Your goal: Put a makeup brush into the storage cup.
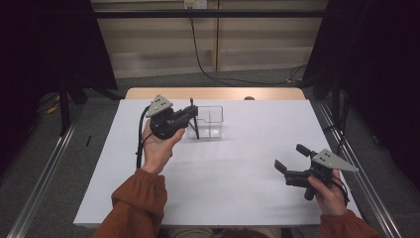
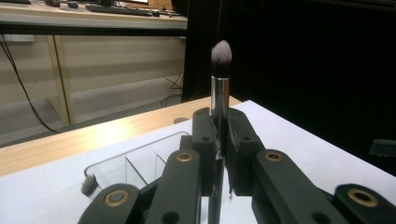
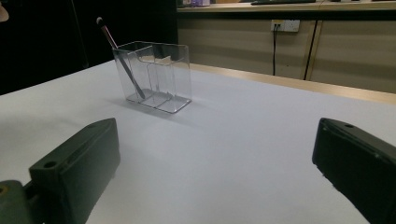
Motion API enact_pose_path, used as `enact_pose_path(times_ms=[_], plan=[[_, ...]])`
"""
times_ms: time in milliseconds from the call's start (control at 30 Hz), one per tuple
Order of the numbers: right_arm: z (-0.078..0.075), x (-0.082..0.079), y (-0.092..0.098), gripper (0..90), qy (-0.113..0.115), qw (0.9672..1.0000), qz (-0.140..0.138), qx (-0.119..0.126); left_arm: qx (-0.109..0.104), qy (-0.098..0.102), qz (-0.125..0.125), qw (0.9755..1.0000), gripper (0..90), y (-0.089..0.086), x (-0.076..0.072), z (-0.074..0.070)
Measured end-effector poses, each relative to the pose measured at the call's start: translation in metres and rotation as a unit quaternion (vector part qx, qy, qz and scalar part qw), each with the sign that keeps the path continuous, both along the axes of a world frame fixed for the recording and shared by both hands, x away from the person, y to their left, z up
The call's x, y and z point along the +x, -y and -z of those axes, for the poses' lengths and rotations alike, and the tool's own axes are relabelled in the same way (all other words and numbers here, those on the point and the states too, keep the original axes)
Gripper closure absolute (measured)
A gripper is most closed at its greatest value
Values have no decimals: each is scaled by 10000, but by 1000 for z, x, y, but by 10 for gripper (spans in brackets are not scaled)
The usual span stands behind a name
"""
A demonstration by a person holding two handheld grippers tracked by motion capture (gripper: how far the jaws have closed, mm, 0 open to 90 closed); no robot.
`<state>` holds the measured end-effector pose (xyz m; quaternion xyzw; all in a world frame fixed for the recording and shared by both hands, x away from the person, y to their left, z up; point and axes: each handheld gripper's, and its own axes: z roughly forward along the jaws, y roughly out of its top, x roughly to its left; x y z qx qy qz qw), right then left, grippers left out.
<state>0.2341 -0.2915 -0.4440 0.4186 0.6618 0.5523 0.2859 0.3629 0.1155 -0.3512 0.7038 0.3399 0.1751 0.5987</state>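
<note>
My left gripper (image 1: 190, 113) is shut on a makeup brush (image 1: 191, 103) and holds it upright just left of a clear plastic organizer (image 1: 210, 121). In the left gripper view the jaws (image 2: 219, 126) clamp the brush's silver ferrule (image 2: 219, 93), with the grey-white bristles on top. The organizer (image 2: 140, 161) stands below and behind the jaws. A second, thinner brush (image 3: 119, 56) leans in an end compartment of the organizer (image 3: 161, 74). My right gripper (image 1: 289, 156) hovers open at the table's right front, holding nothing (image 3: 217, 135).
White sheeting (image 1: 223, 173) covers the table, with a wooden strip (image 1: 213, 93) along the far edge. Metal rails (image 1: 44, 178) run along both sides on the floor. A black cable (image 1: 208, 69) trails across the floor behind the table.
</note>
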Motion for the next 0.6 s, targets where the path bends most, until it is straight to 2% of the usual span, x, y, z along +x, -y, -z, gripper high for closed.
enact_pose_path(times_ms=[133,367,433,600], plan=[[1,0,-1,5,-26,10000,-22,4,-12,65,-75,10000,838,1,8,-4],[1,0,-1,6,-44,10000,-15,40,-28,145,-276,9995,838,5,22,-3],[1,0,-1,5,-41,10000,-21,28,-62,188,-303,9993,838,8,25,-6],[1,0,0,5,-39,10000,-18,21,9,293,-325,9990,838,12,30,-13]])
